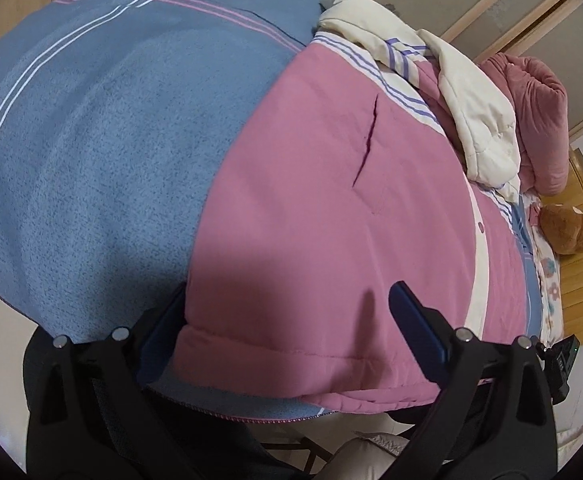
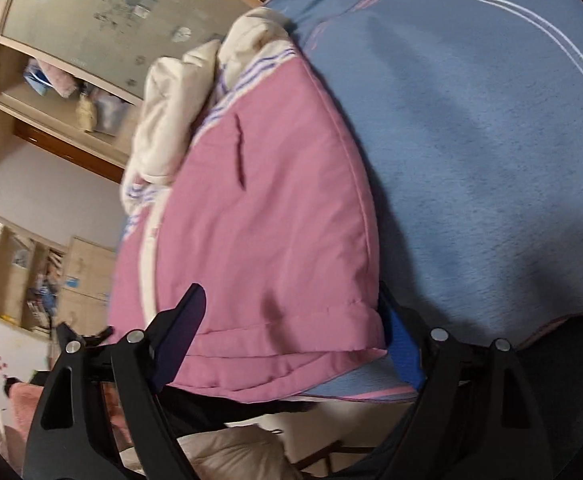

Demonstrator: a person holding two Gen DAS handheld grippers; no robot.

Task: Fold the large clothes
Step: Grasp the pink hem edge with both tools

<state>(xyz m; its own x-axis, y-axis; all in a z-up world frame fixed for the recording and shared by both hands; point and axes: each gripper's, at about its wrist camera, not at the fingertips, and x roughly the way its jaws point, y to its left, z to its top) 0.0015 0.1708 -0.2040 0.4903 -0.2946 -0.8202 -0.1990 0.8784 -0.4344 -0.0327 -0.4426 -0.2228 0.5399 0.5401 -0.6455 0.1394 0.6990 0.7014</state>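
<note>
One fold seems already made: the pink jacket (image 1: 331, 200) lies doubled on the blue blanket (image 1: 91, 140), its hem at the near edge. Smaller folds remain, I think. Left gripper (image 1: 283, 328) and right gripper (image 2: 291, 328) both stand wide open around the hem, gripping nothing

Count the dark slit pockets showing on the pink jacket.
1. The dark slit pocket sits on the upper panel of the pink padded jacket, below its striped band. Others may be hidden underneath.
</note>
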